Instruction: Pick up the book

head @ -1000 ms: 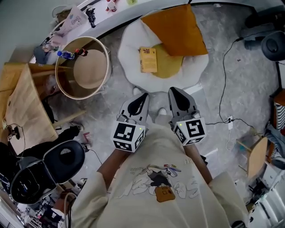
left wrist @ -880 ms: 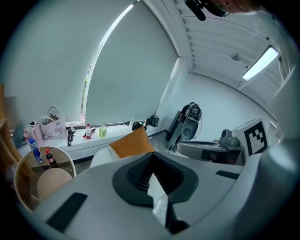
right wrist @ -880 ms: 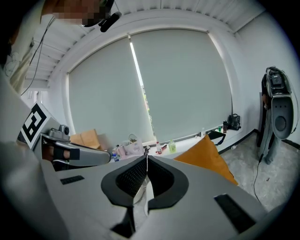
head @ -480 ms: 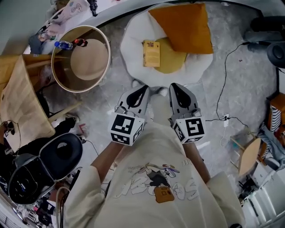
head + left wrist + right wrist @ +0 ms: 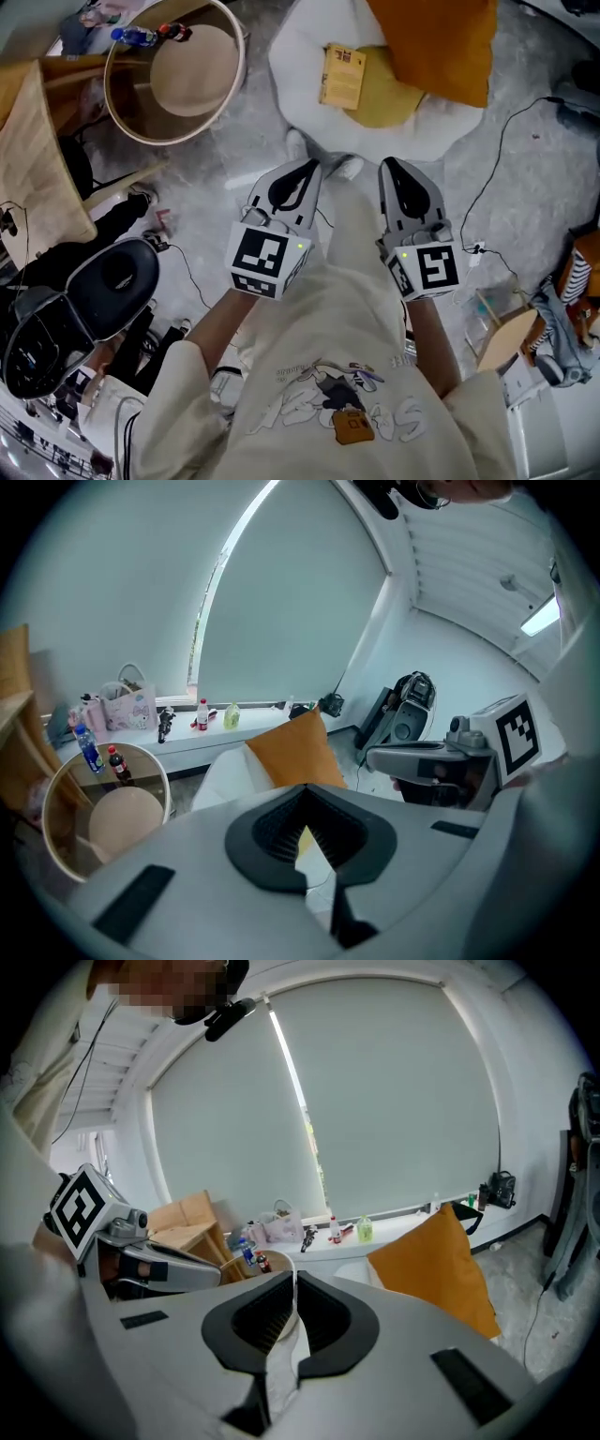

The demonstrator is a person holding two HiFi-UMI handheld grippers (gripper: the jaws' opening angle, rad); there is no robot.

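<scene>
Where the book point(image 5: 342, 76) lies, a white cushion point(image 5: 300, 52).

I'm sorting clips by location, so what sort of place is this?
Probably a lived-in room or studio corner: a white floor cushion with an orange pillow and a book, a round wooden table, bottles on a window sill.

Shows soft, even daylight through the pale blind point(image 5: 394, 1101) beyond the right claw point(image 5: 294, 1283), faint shadows, sharp centres, and fisheye bending with black corners.
</scene>
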